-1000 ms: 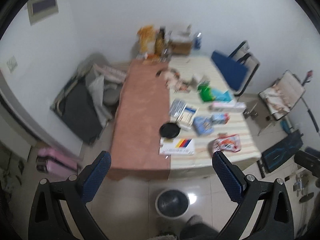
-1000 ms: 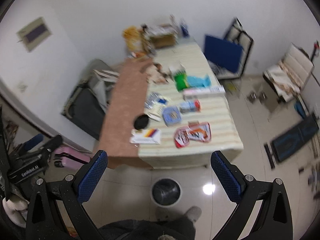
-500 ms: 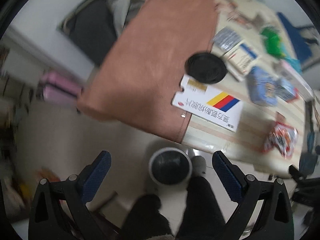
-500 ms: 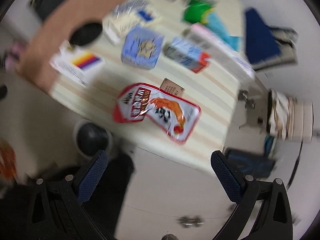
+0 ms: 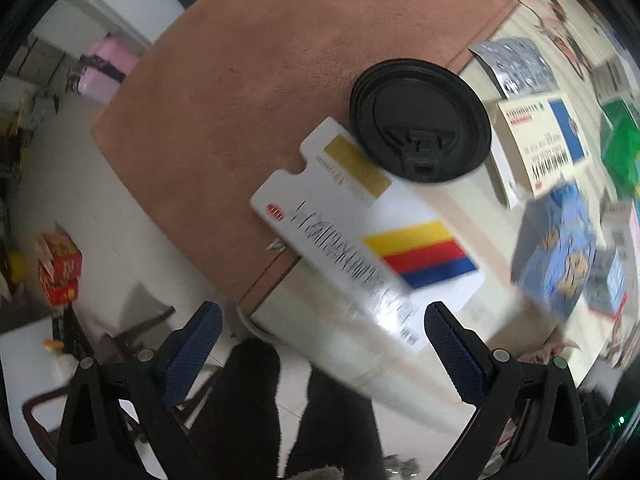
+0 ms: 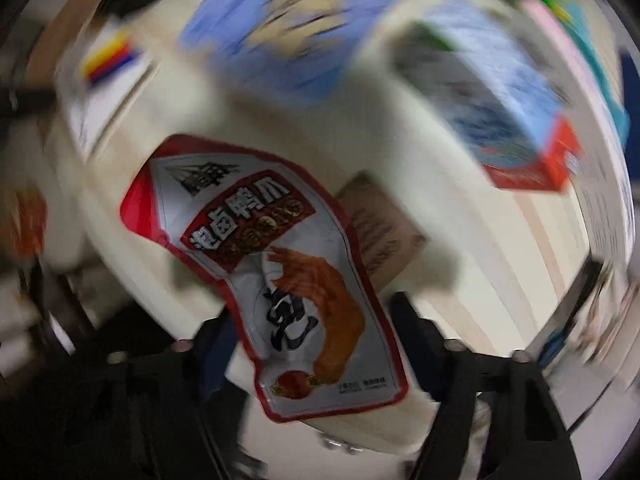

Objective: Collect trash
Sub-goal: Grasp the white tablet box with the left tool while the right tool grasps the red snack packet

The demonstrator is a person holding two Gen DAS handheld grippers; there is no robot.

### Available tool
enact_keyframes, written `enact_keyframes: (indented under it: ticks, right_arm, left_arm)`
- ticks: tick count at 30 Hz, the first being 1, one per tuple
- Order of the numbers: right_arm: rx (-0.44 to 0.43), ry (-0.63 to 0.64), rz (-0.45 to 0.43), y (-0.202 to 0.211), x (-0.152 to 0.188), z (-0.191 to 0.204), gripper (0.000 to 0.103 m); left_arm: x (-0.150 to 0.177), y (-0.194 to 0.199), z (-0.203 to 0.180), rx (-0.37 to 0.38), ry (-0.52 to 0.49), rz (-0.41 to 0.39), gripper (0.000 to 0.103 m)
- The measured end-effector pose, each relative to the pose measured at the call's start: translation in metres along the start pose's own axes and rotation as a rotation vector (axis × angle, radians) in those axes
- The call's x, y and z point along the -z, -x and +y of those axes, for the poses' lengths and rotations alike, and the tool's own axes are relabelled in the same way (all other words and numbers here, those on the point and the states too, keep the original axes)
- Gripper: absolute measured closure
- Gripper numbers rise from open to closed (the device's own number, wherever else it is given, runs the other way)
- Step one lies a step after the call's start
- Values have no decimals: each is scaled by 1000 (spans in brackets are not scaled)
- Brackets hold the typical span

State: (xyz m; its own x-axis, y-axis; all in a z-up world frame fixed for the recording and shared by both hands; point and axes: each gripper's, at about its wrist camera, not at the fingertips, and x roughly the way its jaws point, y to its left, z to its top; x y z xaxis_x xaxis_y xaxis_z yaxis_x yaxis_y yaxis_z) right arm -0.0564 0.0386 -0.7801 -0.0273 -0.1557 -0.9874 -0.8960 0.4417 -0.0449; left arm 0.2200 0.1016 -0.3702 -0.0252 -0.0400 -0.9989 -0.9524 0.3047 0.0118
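In the left wrist view my left gripper (image 5: 322, 344) is open and empty, just short of the table's near edge. A flat white box with yellow, red and blue stripes (image 5: 368, 236) lies in front of it, its near end between the fingers. A black cup lid (image 5: 420, 120) sits beyond the box. In the blurred right wrist view my right gripper (image 6: 310, 332) is open around the near end of a red-and-white snack packet (image 6: 288, 276) lying at the table's front edge. A small brown card (image 6: 380, 236) lies beside the packet.
The table has a brown cloth (image 5: 260, 68) on its left half and a striped cream cloth (image 6: 500, 240) on its right. On it lie a blue patterned box (image 5: 556, 240), a white-and-blue box (image 5: 540, 140), a foil sheet (image 5: 516, 64) and a blue-and-red carton (image 6: 500, 120). My dark legs (image 5: 288, 408) show below.
Both grippers have dropped from high above the room to close over the table's front edge. The left closed in on the striped box, the right on the snack packet. The bin left both views.
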Motion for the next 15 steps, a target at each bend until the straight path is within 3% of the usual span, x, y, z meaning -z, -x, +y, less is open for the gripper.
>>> enact_keyframes:
  ticks: [3,7,9,11,15]
  right_arm:
    - [-72,-249,-13,0,8,-29,37]
    - [-112,-450,-35,-2,24,-52,33]
    - [-131,-465,-31,-3,26,-55,23]
    - [-116,-448,-46,1,30,-54,22]
    - [-75,-405,-81,4,19,-47,21]
  left_arm:
    - [-14,-13,13,29,79,33,0]
    - [-29,-44,42,76,226,107,0]
    - [-32,-57,56,102,289,131,0]
    - [-35,-67,70,125,340,132,0]
    - [-32,-83,92,125,313,104,7]
